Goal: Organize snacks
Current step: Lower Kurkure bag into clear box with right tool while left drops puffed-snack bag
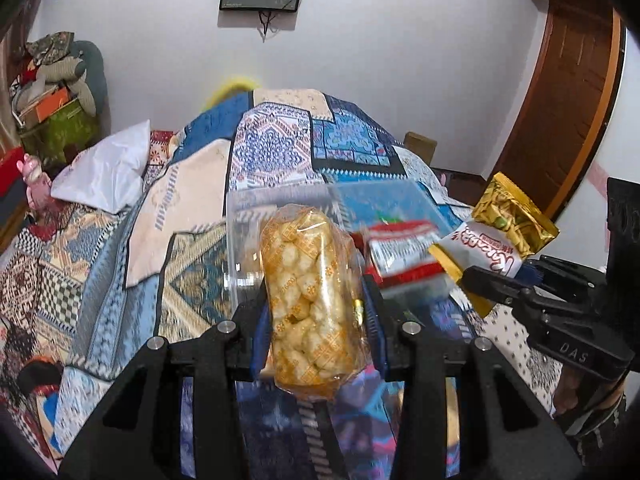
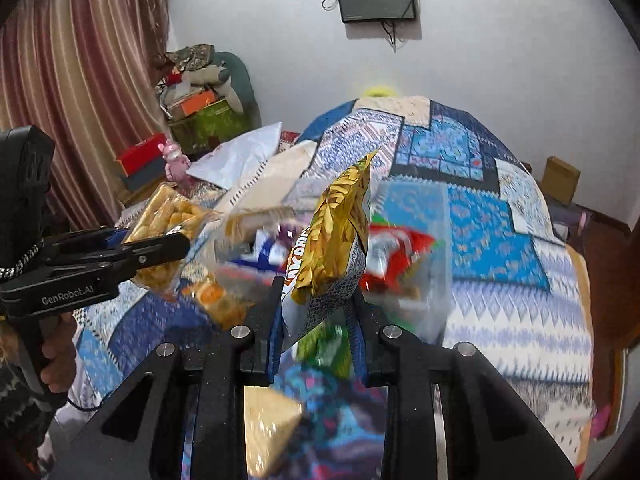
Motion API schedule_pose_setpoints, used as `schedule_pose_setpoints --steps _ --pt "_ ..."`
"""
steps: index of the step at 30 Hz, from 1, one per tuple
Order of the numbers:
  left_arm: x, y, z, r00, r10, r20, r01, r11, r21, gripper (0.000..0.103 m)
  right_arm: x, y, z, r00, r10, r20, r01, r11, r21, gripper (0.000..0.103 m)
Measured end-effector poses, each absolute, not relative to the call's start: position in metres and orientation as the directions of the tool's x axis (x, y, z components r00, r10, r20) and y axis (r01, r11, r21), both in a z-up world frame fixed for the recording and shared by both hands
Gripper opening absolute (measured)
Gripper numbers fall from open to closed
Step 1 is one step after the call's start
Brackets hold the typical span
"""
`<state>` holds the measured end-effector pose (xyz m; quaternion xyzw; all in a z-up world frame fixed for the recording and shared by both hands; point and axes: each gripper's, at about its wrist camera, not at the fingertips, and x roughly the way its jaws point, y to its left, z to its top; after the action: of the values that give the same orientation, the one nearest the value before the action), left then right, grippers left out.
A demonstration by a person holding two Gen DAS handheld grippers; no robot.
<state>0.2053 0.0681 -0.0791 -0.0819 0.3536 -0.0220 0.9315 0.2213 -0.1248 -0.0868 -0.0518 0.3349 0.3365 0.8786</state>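
Over a bed [image 1: 280, 152] spread with a patchwork quilt, the left gripper [image 1: 316, 312] has its fingers clamped on a clear pack of puffed corn snacks [image 1: 306, 292], held above the near edge of a clear plastic box [image 1: 288, 216]. Inside the box lies at least one red and white packet [image 1: 400, 252]. To the right, the right gripper [image 2: 316, 320] pinches a gold chip bag [image 2: 340, 240] above the box. Sorting looks partway done: both held packs remain to be placed.
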Motion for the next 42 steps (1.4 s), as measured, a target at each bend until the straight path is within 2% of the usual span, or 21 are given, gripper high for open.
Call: schedule_pose_setpoints --steps 21,23,24,25,26,28,30,35,37,42 --pt "0.299 0.076 -0.111 0.705 -0.038 -0.708 -0.047 0.994 -0.100 0.040 0.292 -0.070 -0.110 0.475 0.532 -0.701 -0.644 0.753 0.135 0.026" --pt "0.299 0.076 -0.113 0.703 -0.039 -0.711 -0.054 0.993 -0.108 0.043 0.289 -0.069 -0.110 0.490 0.513 -0.704 -0.638 0.762 0.111 0.026" --pt "0.299 0.076 -0.113 0.701 -0.040 -0.712 -0.058 0.992 -0.113 0.048 0.288 -0.069 -0.109 0.494 0.511 -0.703 -0.638 0.763 0.106 0.027" --pt "0.298 0.077 -0.112 0.701 -0.034 -0.712 -0.066 0.992 -0.111 0.058 0.287 -0.069 -0.108 0.498 0.506 -0.704 -0.636 0.765 0.100 0.029" --pt "0.295 0.078 -0.110 0.710 -0.032 -0.704 -0.066 0.991 -0.112 0.061 0.284 -0.070 -0.106 0.503 0.500 -0.704 -0.633 0.768 0.093 0.032" --pt "0.287 0.077 -0.103 0.727 -0.034 -0.686 -0.058 0.992 -0.111 0.062 0.280 -0.073 -0.103 0.515 0.497 -0.699 -0.631 0.771 0.083 0.044" --pt "0.280 0.076 -0.095 0.737 -0.038 -0.675 -0.048 0.993 -0.108 0.062 0.273 -0.076 -0.096 0.540 0.495 -0.681 -0.629 0.775 0.064 0.048" --pt "0.249 0.071 -0.076 0.752 -0.035 -0.658 -0.025 0.996 -0.082 0.063 0.257 -0.088 -0.078 0.556 0.514 -0.653 -0.633 0.771 0.069 0.048" --pt "0.233 0.069 -0.072 0.751 -0.029 -0.660 -0.020 0.998 -0.066 0.068 0.247 -0.093 -0.072 0.559 0.519 -0.647 -0.633 0.771 0.071 0.048" --pt "0.188 0.067 -0.074 0.726 -0.040 -0.686 -0.013 0.997 -0.071 0.072 0.217 -0.110 -0.066 0.557 0.523 -0.645 -0.631 0.772 0.082 0.049"
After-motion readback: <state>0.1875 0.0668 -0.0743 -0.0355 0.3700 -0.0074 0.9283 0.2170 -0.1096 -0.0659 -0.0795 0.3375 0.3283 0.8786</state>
